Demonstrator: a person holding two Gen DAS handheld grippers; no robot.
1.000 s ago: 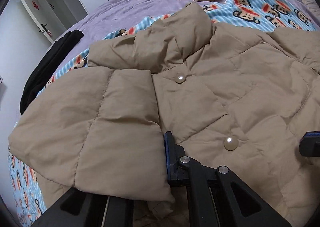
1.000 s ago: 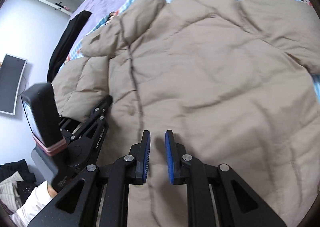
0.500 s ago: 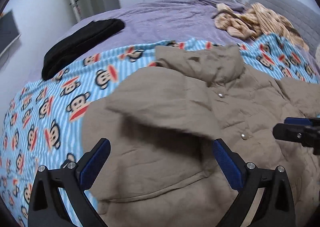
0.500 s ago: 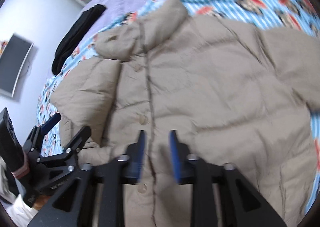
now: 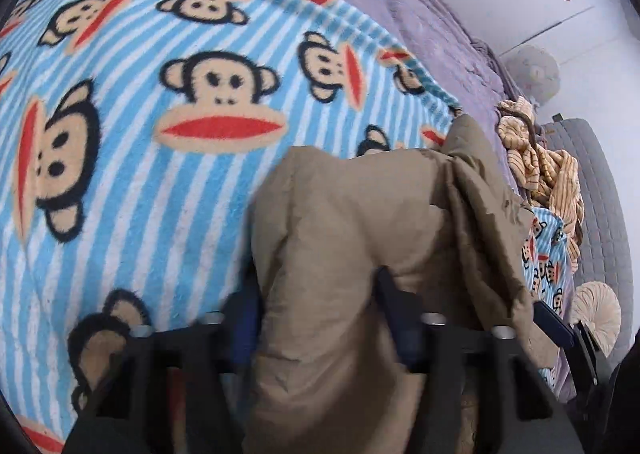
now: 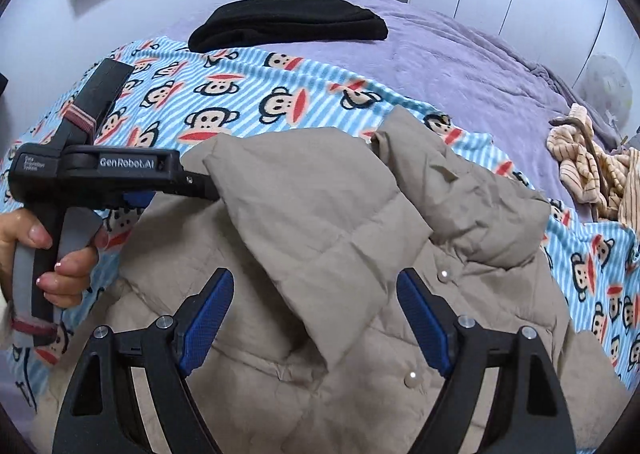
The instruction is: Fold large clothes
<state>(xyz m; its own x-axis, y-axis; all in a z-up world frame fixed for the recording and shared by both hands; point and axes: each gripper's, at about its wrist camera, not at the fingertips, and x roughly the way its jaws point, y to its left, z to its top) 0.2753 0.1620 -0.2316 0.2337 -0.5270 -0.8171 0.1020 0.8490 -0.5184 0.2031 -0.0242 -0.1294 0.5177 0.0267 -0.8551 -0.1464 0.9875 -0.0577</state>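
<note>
At the left of the right wrist view, the left hand-held gripper [image 6: 208, 190] grips the jacket's [image 6: 360, 254] sleeve [image 6: 304, 190] at its cuff edge and lifts it over the front. In its own view its fingers [image 5: 394, 318] straddle a thick fold of the sleeve [image 5: 360, 238]. At bottom centre, the right hand-held gripper [image 6: 316, 322] hovers wide apart, holding nothing, above the snaps. The jacket looks puffy, soft and light; it will likely spring back, so seams, cuffs or hem seem the best holds. It is tan, quilted, with pearly snaps [image 6: 412, 378], spread on the monkey-print blanket [image 6: 240, 110] on the bed [image 6: 440, 58].
</note>
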